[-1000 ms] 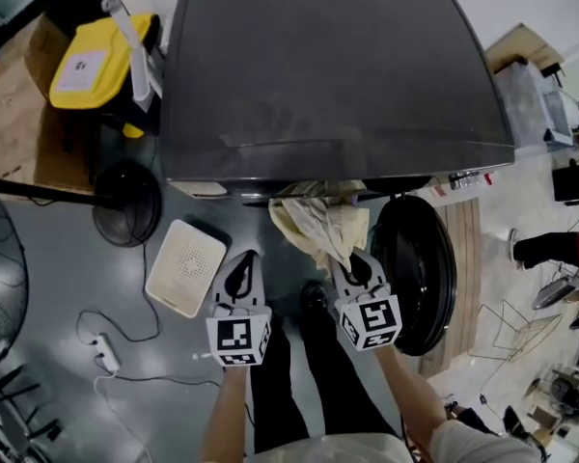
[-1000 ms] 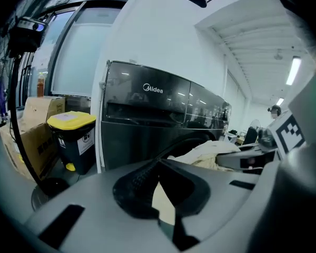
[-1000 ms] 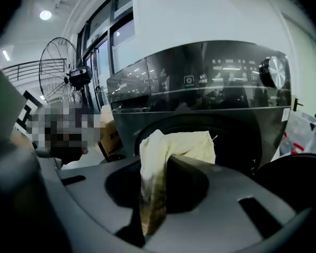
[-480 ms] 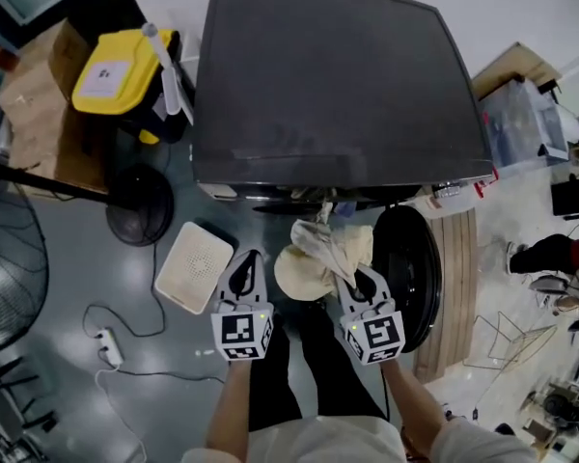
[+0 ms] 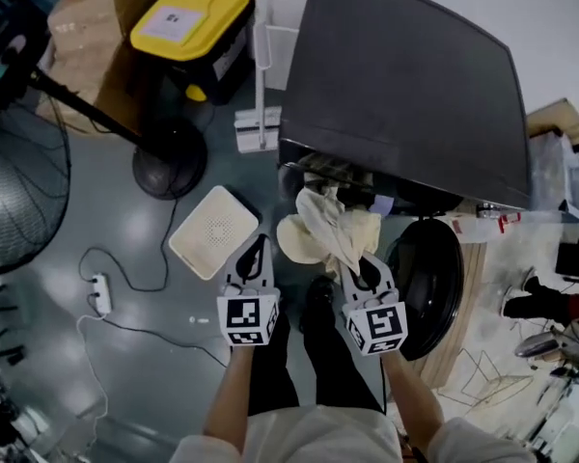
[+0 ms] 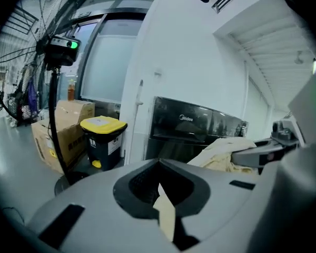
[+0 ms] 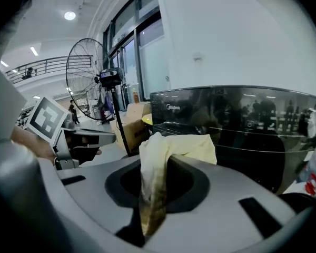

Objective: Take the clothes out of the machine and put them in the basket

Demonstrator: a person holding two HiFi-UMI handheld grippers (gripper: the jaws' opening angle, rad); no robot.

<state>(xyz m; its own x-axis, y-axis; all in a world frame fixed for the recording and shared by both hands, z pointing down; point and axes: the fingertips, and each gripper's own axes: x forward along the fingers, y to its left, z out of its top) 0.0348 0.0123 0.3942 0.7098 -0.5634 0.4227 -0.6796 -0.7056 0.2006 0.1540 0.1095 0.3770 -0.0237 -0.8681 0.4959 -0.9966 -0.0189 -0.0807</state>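
Glossy grey floor point(image 5: 96, 210), crumpled cream cloth point(image 5: 333, 230)

Cloth point(image 5: 330, 228): far end hidden beneath the overhanging top of the machine point(image 5: 405, 85). Fan point(image 5: 24, 201): cage cut off by the head view's left edge. Pale sliver point(image 6: 166, 215) between the jaws of the left gripper point(image 6: 159, 167): not identifiable.

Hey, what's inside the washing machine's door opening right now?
A cream cloth hangs out of it, pinched by the right gripper. The drum's inside is hidden under the machine's top.
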